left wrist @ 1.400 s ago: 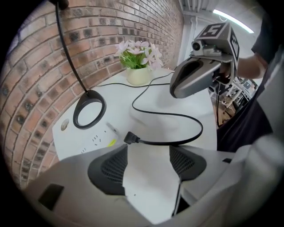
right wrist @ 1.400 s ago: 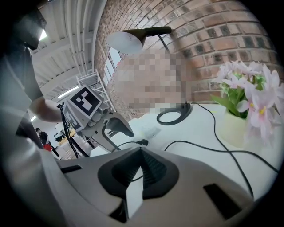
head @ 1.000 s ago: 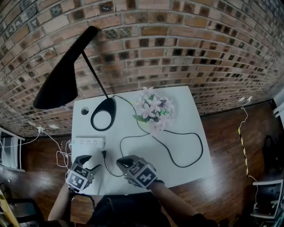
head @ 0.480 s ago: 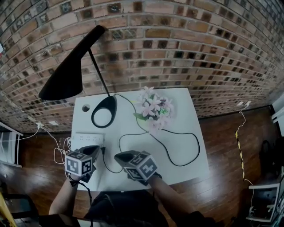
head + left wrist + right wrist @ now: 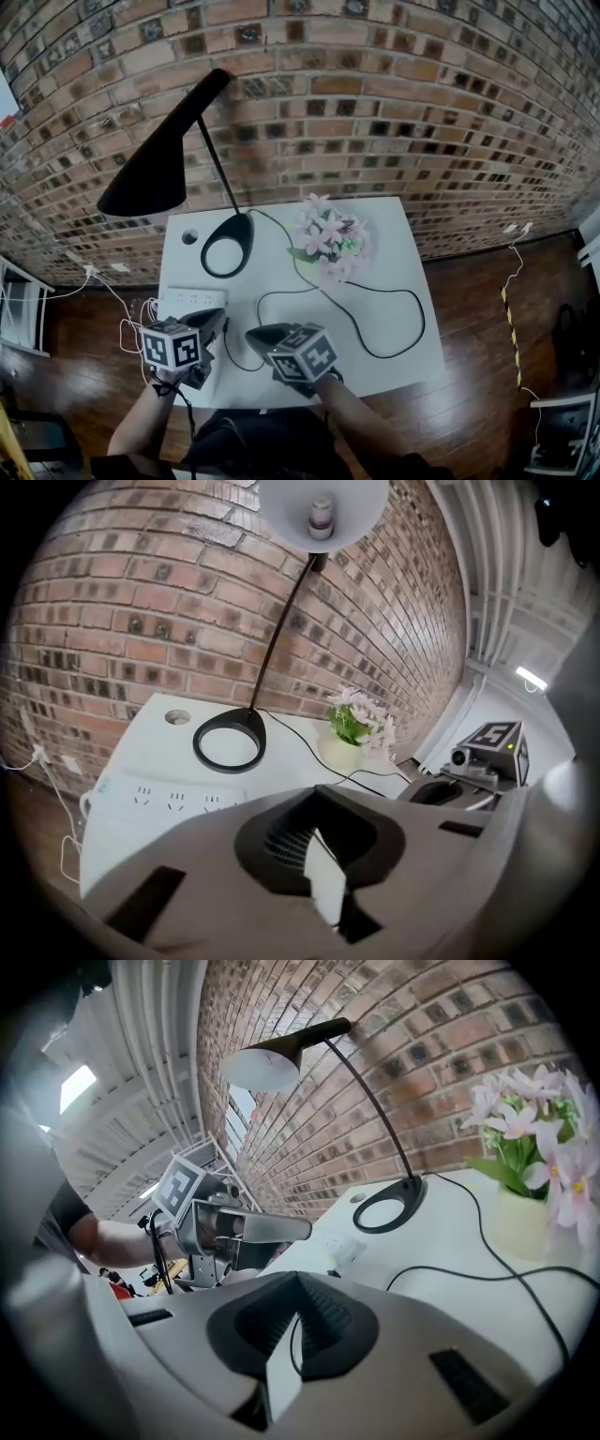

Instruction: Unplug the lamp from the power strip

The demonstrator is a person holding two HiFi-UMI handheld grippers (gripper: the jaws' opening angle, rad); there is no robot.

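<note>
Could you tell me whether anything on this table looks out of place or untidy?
Nothing looks spilled or damaged. The one untidy thing is the lamp's black cord, which wanders in loose loops across the white table and passes close by the flowers. The power strip lies right at the table's left edge.

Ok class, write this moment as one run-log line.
left gripper: jaws shut, nothing visible between | right gripper: jaws shut on cable | plug: beside power strip
</note>
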